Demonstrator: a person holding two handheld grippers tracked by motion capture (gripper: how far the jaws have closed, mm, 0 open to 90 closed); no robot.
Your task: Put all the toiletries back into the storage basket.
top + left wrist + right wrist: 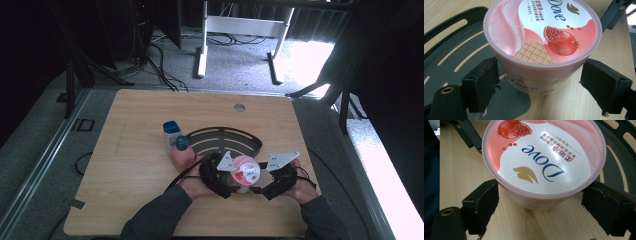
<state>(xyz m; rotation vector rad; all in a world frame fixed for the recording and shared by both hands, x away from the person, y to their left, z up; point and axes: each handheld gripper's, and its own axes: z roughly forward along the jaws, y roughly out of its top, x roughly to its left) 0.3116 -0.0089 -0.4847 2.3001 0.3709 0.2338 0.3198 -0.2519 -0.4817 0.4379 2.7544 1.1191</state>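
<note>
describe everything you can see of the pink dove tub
The tub is a round pink plastic pot, upright, with a wide frosted lid. The lid label shows the Dove name, a gold bird, a pomegranate and a waffle pattern. It stands on the wooden table at the near edge of a dark slotted tray. The left claw and the right claw each straddle its body from opposite sides, jaws open, with small gaps showing.

Bottles (175,142) and rack (225,140) crowd tub's (246,172) far side.
</note>
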